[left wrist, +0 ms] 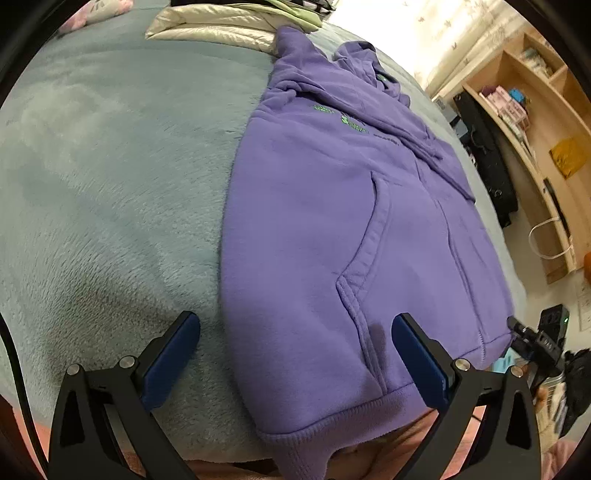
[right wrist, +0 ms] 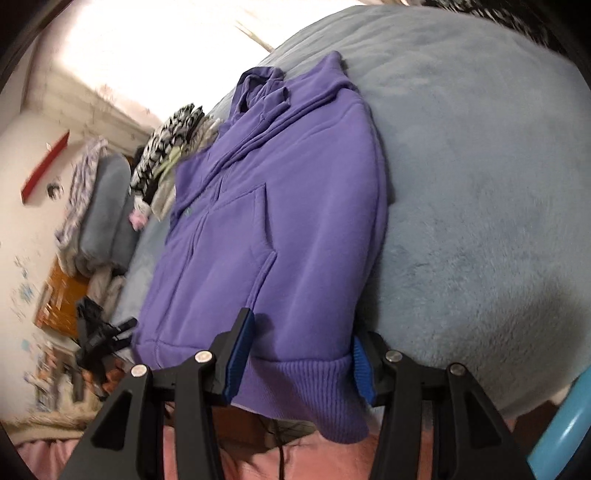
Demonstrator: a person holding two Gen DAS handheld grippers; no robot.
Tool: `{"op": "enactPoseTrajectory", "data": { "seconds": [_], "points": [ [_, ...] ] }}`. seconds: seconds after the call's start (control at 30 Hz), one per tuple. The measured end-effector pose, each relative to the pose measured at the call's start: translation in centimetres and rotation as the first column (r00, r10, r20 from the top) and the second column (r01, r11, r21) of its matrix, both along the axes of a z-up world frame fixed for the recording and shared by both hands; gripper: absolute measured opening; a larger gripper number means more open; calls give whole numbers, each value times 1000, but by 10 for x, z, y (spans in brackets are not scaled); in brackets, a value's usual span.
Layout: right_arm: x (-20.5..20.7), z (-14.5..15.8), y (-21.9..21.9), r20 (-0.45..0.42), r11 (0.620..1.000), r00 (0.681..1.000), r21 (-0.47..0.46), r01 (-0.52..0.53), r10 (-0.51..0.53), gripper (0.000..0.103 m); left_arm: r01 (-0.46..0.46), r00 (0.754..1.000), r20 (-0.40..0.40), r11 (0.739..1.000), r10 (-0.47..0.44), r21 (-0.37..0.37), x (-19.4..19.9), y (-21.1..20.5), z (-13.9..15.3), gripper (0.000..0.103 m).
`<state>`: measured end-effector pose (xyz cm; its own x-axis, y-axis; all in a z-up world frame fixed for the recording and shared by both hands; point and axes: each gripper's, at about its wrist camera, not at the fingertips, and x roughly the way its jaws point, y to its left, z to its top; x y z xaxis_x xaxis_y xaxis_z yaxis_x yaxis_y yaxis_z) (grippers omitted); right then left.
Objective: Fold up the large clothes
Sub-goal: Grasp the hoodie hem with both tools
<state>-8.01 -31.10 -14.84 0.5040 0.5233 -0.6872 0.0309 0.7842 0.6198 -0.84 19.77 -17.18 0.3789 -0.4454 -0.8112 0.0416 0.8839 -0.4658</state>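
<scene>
A purple hoodie (left wrist: 332, 221) lies flat on a grey-blue fleece blanket (left wrist: 110, 166), sleeves folded in over the body, hood at the far end, ribbed hem nearest me. My left gripper (left wrist: 295, 328) is open and empty above the hem's left corner, one finger over the blanket, one over the hoodie. In the right wrist view the hoodie (right wrist: 277, 221) shows too. My right gripper (right wrist: 301, 343) is open, its blue pads on either side of the ribbed hem (right wrist: 295, 387) at the right corner, not closed on it.
A folded beige quilt (left wrist: 214, 26) lies at the far end of the bed. A wooden shelf (left wrist: 535, 122) stands right of the bed. Patterned clothes (right wrist: 170, 147) and grey pillows (right wrist: 107, 214) lie beyond the hoodie. The bed's near edge shows pink sheet (right wrist: 332, 458).
</scene>
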Motion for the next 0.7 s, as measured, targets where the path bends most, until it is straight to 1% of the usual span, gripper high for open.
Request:
{"op": "enactPoseTrajectory", "data": {
  "seconds": [0.1,0.17,0.3,0.37,0.4,0.43,0.47,0.5,0.53,0.57,0.6,0.63,0.67,0.7],
  "points": [
    [1,-1,5,7,1000,1000,-25,-2,2,50,16,1000,9,999,-17,30,-2,-7,1,102],
    [1,-1,6,8,1000,1000,-30,1,0,50,22,1000,10,999,-22,36,-2,-10,2,102],
    [1,-2,5,6,1000,1000,-26,10,-9,49,32,999,7,999,-32,-9,-4,-20,5,100],
    [0,-1,5,7,999,1000,-33,12,-11,46,55,998,10,998,-55,35,-5,-33,7,98],
    [1,-1,5,9,999,1000,-35,14,-14,43,67,998,12,995,-68,73,-5,-41,7,97],
    [1,-1,6,5,999,1000,-38,15,-15,35,72,997,13,994,-73,87,-6,-44,7,95],
    [3,-1,6,1,999,1000,-31,16,-16,30,73,997,16,992,-75,102,-6,-48,6,87],
    [3,0,6,1,999,1000,-26,20,-20,28,66,998,19,992,-68,108,-5,-50,8,70],
    [4,1,7,1,999,1000,-28,23,-23,23,54,998,15,993,-56,110,-4,-49,9,59],
    [4,6,12,8,999,1000,-47,19,-19,20,43,999,3,994,-44,100,-3,-47,10,34],
    [4,12,16,20,997,1000,-76,15,-14,19,32,999,-14,997,-31,73,-1,-45,11,16],
    [4,18,21,35,995,999,-103,10,-7,18,2,998,-56,1000,-1,24,3,-41,12,16],
    [2,26,26,56,992,998,-122,6,1,17,-21,997,-71,1000,22,14,2,-38,13,14],
    [0,36,31,83,991,996,-135,1,11,17,-42,997,-68,999,42,14,1,-37,20,13]
  ]
}}
